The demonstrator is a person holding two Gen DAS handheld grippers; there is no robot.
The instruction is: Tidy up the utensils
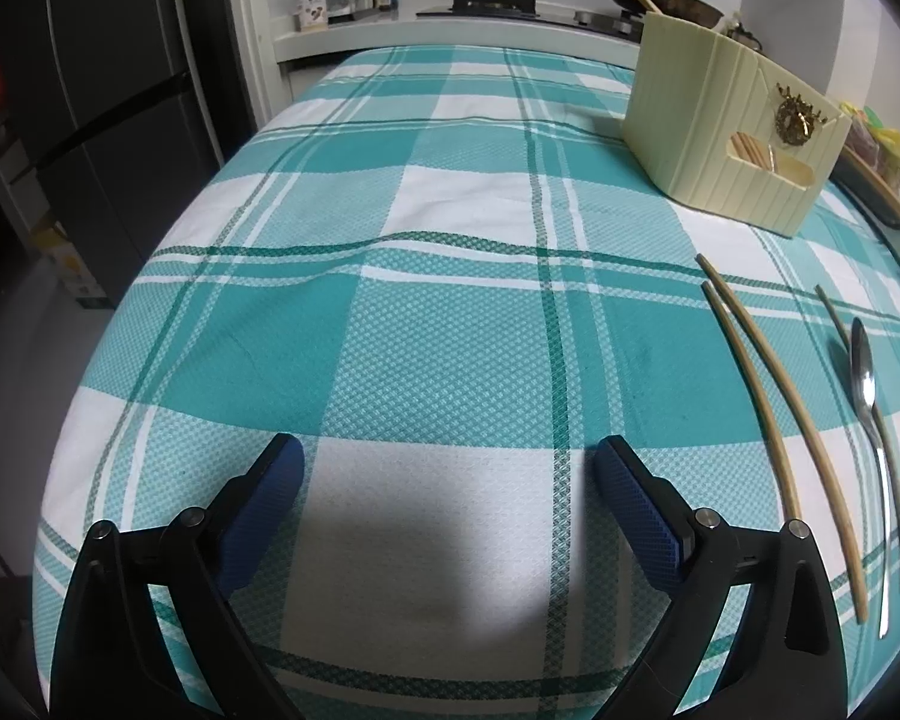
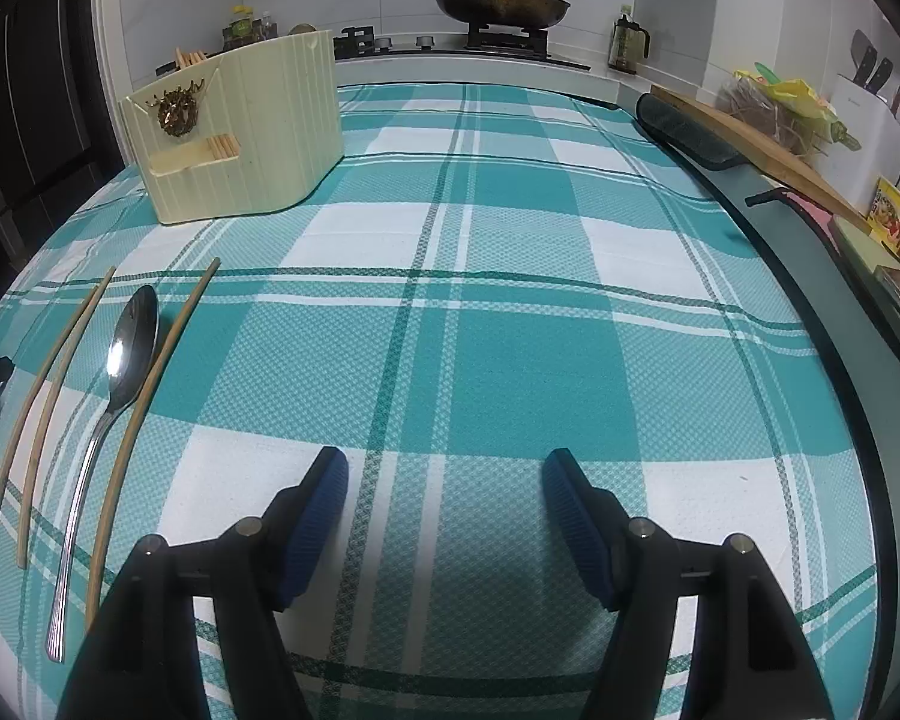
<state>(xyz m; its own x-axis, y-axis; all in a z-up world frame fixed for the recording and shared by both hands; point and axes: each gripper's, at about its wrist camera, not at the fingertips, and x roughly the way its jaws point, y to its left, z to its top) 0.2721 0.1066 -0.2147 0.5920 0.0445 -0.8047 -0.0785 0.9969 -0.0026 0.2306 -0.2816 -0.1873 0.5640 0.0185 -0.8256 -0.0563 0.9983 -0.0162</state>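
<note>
Three bamboo chopsticks [image 2: 48,402] and one steel spoon [image 2: 111,408] lie side by side on the teal-checked tabletop [image 2: 510,360], between the two grippers. From the left gripper [image 1: 450,468], jaws apart and holding nothing, they sit at three o'clock; from the right gripper [image 2: 444,480], jaws likewise apart and holding nothing, at nine o'clock. Left to right: two chopsticks, the spoon bowl-up, one chopstick. One cream ribbed utensil holder [image 2: 240,126] stands beyond them, with chopsticks already inside.
</note>
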